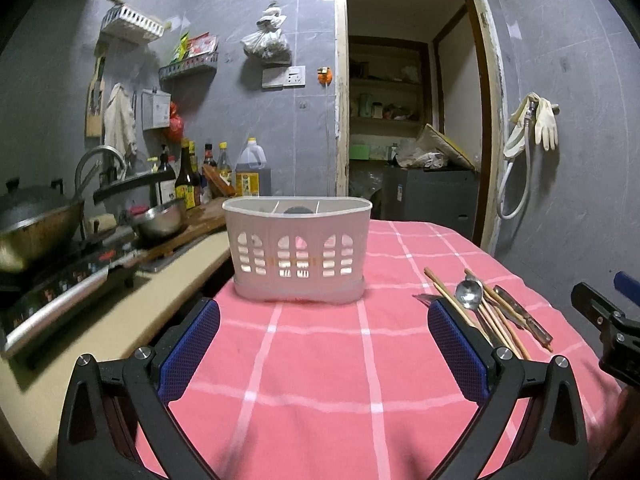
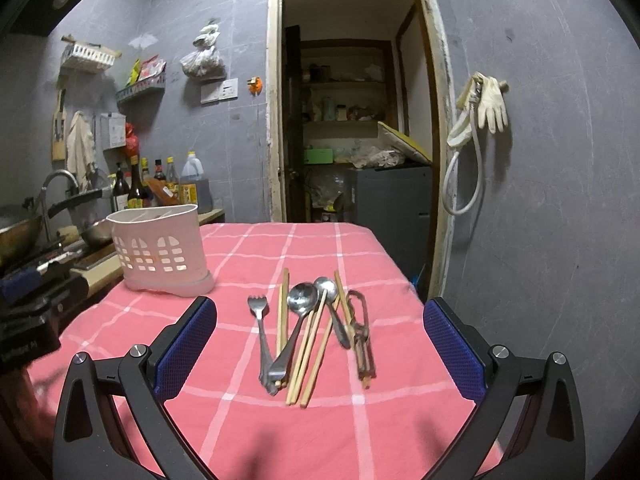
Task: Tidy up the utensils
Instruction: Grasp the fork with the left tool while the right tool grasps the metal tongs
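Both our grippers hover empty over the pink checked cloth-covered desk.
Our right gripper, jaws apart, frames the metal-and-wood utensil pile; our left gripper, jaws apart, faces the white slotted plastic caddy ahead.

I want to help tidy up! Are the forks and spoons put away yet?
Not yet. The fork, spoons and chopsticks lie in a pile on the pink tablecloth. Nothing pokes out of the white basket. Both the left gripper and right gripper are open, holding nothing. Everything still needs sorting.
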`<state>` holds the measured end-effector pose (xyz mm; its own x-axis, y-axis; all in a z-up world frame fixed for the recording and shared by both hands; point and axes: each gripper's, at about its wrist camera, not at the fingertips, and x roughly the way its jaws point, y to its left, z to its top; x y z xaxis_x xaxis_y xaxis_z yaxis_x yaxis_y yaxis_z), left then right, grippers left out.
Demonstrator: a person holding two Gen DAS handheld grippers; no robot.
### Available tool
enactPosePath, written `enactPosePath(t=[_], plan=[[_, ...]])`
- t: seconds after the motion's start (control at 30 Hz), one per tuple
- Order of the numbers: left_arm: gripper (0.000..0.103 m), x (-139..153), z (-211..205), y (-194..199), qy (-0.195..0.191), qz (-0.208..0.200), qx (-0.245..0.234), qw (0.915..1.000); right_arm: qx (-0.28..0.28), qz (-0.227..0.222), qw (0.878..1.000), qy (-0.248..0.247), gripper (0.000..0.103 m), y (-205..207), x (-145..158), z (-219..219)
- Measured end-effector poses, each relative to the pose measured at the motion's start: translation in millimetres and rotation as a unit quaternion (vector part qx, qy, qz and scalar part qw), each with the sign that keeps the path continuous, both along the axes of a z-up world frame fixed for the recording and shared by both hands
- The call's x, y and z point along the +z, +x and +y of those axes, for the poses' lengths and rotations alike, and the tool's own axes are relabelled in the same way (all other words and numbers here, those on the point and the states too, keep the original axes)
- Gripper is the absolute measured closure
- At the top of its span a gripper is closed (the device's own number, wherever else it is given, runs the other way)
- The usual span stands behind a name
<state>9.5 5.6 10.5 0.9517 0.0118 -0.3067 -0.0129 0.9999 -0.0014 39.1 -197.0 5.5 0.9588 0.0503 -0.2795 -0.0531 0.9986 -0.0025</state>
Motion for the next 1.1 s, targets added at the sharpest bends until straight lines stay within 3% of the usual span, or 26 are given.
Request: enactPosePath(t=[0.2,0.4,0.5,0.77,0.97,1.1], plan=[[0.001,27.0,-5.1,37.2,0.001,0.015,-0.034,0.9993,0.016,0.019,1.0,-0.012,0.0,30.2,25.2,-2.1],[0.001,29.8,-15.3,94.4,-0.03,0.076,-0.075,0.9938,0.019,0.057,0.998,-0.028,0.0,67.6,33.0,-19.6],[0.001,24.1,-19.2,115.0,-0.05,0.107,-0.094,0.9885,0.022,0.085,0.996,-0.029,0.008,88.5,29.3,-30.9],[0.003,-4.0,-33.5,164.4,-0.071,0.191,-0.152,0.9672,0.035,0.176,0.984,-0.012,0.04,139.6,-2.3,-50.8],[0.023,-16.5,-43.8,192.2,-0.088,0.238,-0.188,0.9487,0.053,0.234,0.971,-0.013,0.054,163.2,-26.6,-47.0],[0.04,-30.1,-45.6,211.4,-0.114,0.284,-0.206,0.9293,0.056,0.263,0.963,0.001,0.057,177.0,-36.4,-46.6]])
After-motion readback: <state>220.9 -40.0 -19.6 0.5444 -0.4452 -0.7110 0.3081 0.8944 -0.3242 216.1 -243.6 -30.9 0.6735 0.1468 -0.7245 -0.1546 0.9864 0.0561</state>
